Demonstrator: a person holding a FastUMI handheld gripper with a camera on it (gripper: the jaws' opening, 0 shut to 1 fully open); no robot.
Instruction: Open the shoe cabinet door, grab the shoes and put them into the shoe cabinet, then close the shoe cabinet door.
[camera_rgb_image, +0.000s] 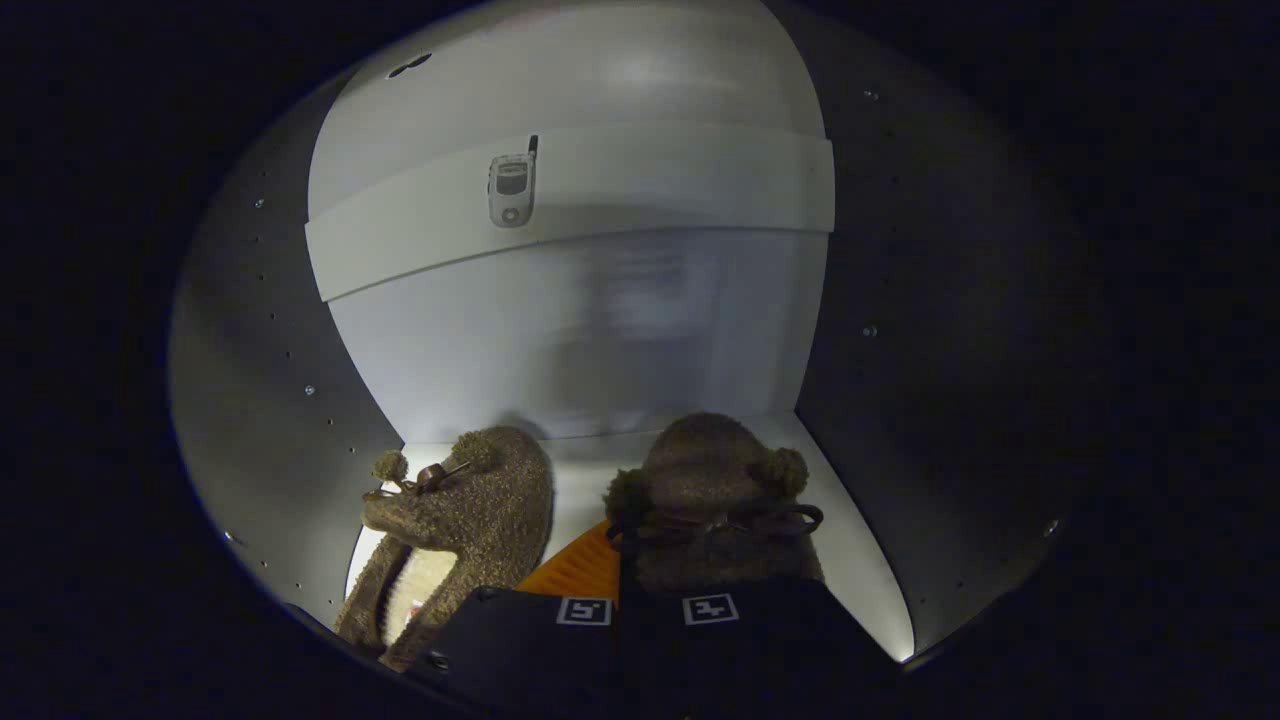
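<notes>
I am looking into the white shoe cabinet (590, 330). Two fuzzy brown slippers with pompoms and small bows are on its floor (578, 478). The left slipper (470, 510) lies by the left wall, its pale lining showing. The right slipper (710, 470) is just ahead of my fingers and tilted, so its orange sole (580, 570) shows. My gripper (645, 600) is shut on the near edge of this right slipper, fingers almost touching.
A white shelf (650, 185) crosses the cabinet above, with a small flip phone (512, 188) lying on it. Grey side walls (270, 400) with rows of peg holes close in left and right. A narrow strip of bare floor runs between the slippers.
</notes>
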